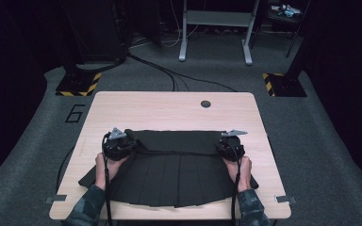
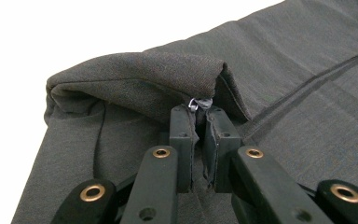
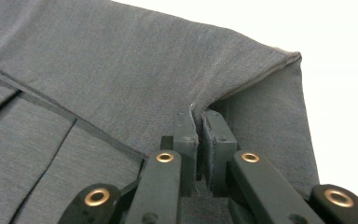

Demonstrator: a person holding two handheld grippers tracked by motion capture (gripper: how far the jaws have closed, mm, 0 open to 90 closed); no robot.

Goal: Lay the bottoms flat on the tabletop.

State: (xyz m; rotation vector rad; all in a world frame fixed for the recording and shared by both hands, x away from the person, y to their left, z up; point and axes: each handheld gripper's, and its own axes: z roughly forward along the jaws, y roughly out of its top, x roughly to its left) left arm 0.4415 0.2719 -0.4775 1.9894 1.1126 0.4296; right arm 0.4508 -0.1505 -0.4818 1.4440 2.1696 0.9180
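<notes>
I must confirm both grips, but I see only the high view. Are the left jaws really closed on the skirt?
Observer: Yes. In the left gripper view the left gripper pinches a fold of the dark skirt.
Operator: And the right one?
Observer: The right gripper is also shut on the fabric, under a folded corner.
Operator: Anything else near the left jaws?
Observer: A small metal hook sits at their tips.
</notes>
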